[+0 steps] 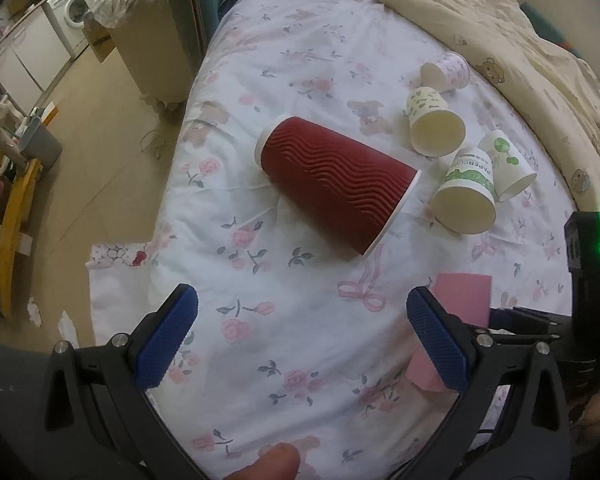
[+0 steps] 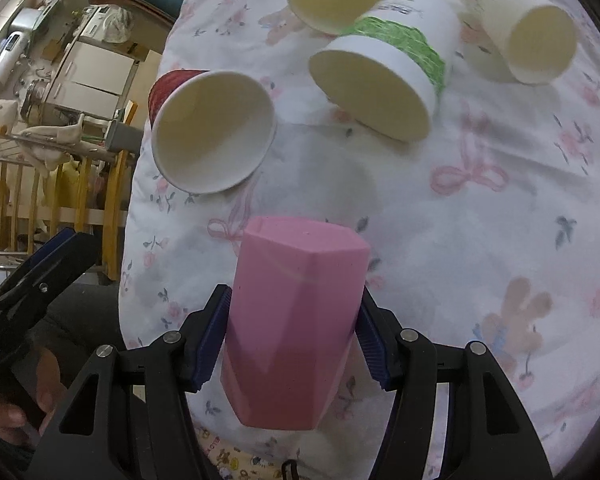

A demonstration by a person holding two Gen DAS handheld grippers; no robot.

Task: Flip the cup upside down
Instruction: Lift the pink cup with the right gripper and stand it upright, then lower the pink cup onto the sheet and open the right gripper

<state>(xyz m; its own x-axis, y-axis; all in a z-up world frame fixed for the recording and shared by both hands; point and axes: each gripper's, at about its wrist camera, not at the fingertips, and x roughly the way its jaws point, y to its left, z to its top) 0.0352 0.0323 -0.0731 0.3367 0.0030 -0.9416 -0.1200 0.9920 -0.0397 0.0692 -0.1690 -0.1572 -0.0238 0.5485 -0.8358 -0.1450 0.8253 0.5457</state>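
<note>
My right gripper (image 2: pixel 294 320) is shut on a pink faceted cup (image 2: pixel 296 320), held base-forward above the floral bed sheet (image 2: pixel 480 240). The pink cup also shows in the left wrist view (image 1: pixel 460 300) behind the right blue finger. My left gripper (image 1: pixel 300 320) is open and empty above the sheet, in front of a red ribbed paper cup (image 1: pixel 332 176) lying on its side. In the right wrist view the red cup (image 2: pixel 212 132) shows its open mouth.
Several white paper cups lie on their sides on the bed: one with green print (image 1: pixel 466 196) (image 2: pixel 384 80), another green-printed one (image 1: pixel 508 164) (image 2: pixel 520 36), a yellowish one (image 1: pixel 434 124) and a pink-patterned one (image 1: pixel 446 70). A beige quilt (image 1: pixel 500 20) is bunched at the back. The bed edge and floor (image 1: pixel 100 160) lie left.
</note>
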